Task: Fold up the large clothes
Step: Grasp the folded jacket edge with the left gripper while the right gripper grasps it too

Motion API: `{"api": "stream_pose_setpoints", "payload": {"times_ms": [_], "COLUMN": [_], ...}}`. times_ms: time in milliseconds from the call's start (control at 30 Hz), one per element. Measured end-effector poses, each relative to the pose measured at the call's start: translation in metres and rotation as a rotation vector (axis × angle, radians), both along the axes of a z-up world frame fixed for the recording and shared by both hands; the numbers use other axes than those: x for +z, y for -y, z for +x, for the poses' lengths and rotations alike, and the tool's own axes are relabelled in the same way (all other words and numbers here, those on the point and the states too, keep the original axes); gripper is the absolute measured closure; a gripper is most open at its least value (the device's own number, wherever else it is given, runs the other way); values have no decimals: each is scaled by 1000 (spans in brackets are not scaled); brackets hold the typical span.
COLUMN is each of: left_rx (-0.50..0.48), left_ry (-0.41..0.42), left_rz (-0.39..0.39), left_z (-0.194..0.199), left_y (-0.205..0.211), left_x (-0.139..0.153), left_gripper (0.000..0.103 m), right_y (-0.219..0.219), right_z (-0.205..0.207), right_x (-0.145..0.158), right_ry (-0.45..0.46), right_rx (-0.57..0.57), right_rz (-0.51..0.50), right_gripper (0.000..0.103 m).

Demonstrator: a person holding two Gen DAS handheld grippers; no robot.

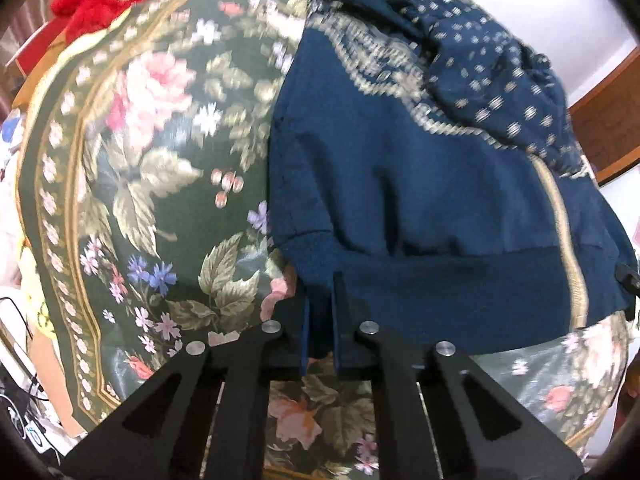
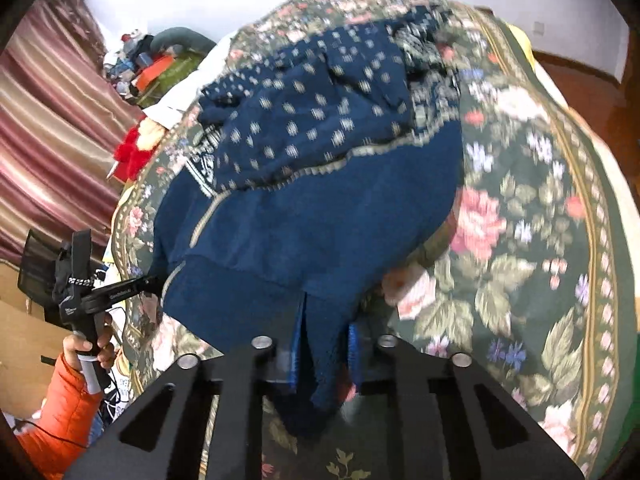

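While the navy sweater (image 1: pixel 420 208) lies on the flowered bedspread (image 1: pixel 160 160), its length runs away from both grippers, ribbed hem nearest. The left gripper (image 1: pixel 320 320) and the right gripper (image 2: pixel 324 336) each pinch this hem; dotted, rumpled cloth lies beyond.

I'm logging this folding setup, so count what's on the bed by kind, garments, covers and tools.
Garments: 1, the navy sweater
Covers: 1, the floral bedspread
Tools: 2, the left tool and right tool, both clamped on the sweater's hem
Total: 4
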State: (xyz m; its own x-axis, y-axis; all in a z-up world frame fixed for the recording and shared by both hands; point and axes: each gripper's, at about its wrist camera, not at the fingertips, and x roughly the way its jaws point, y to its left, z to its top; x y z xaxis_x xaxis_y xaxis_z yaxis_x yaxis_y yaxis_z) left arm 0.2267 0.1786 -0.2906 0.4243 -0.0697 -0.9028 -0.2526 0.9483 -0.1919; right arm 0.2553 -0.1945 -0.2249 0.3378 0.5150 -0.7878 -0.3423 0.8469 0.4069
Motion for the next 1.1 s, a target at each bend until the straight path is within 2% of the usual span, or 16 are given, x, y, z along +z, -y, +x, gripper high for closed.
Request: {"api": "stream_pose_setpoints", "payload": {"times_ms": [133, 333, 500, 633, 733, 833, 933, 1100], "left_rx": [-30, -92, -94, -54, -14, 40, 86, 118], "left_ry": [94, 250, 355, 412, 424, 425, 392, 283], "left_rz": [-3, -4, -37, 24, 58, 125, 127, 173], "left_z": [-4, 12, 52, 103, 141, 189, 232, 302], "left_y": [3, 10, 12, 2, -12, -28, -48, -66], "left_x": [38, 102, 148, 171, 177, 171, 154, 98], "left_gripper": [96, 96, 96, 96, 96, 96, 96, 96], "right_y": [0, 1, 3, 4, 1, -3, -9, -31], "right_z": [8, 35, 71, 121, 165, 216, 262, 328], "right_x": [19, 52, 77, 87, 86, 79, 65, 29], "right_ry": [58, 141, 209, 216, 222, 209, 190, 158], "right_rx": [-1, -24, -68, -122, -167, -226, -262, -273], "right_rz": [23, 59, 83, 108, 94, 84, 68, 3], "right_gripper": [90, 90, 92, 93, 93, 93, 93, 93]}}
